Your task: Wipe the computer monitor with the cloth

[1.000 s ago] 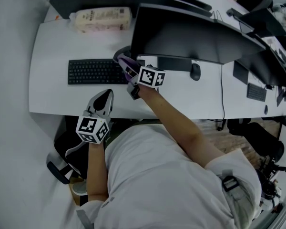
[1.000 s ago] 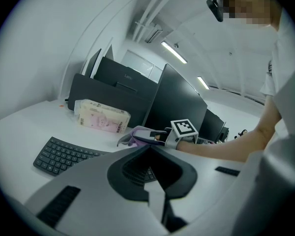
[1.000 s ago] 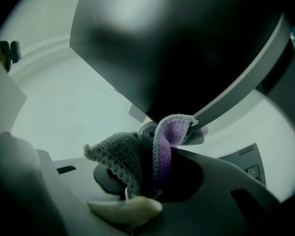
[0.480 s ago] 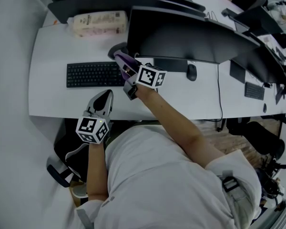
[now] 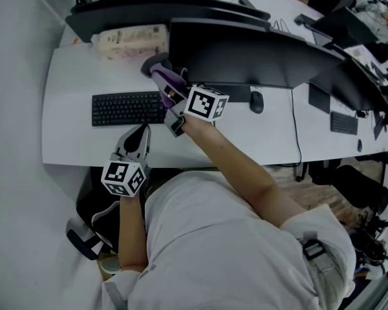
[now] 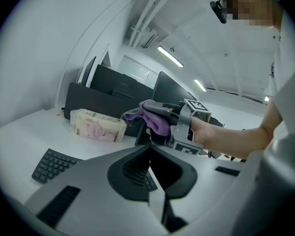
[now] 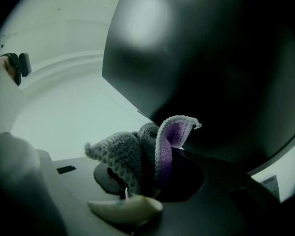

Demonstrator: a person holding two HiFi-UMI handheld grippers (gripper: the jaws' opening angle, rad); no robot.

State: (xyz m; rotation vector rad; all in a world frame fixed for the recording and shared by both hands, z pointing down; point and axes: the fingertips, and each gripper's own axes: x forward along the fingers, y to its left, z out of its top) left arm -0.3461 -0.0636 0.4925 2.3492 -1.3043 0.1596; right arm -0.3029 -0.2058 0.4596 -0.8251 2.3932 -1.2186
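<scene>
My right gripper (image 5: 166,84) is shut on a purple and grey cloth (image 5: 156,68), held up at the lower left corner of the black computer monitor (image 5: 246,50). In the right gripper view the cloth (image 7: 152,151) bunches up between the jaws, just short of the dark screen (image 7: 216,68). Over the desk's front edge hangs my left gripper (image 5: 138,136), shut with nothing in it. From the left gripper view, the cloth (image 6: 152,116) and the right gripper (image 6: 160,119) show ahead in front of the monitor (image 6: 174,92).
A black keyboard (image 5: 128,108) lies on the white desk (image 5: 71,76) left of the right gripper. A pack of tissues (image 5: 130,39) sits behind it. A mouse (image 5: 256,102) rests under the monitor's right part. More monitors and desks stand at the right.
The right gripper with the cloth has risen a little and moved up-left toward the monitor's lower left corner. The left gripper has stayed in place.
</scene>
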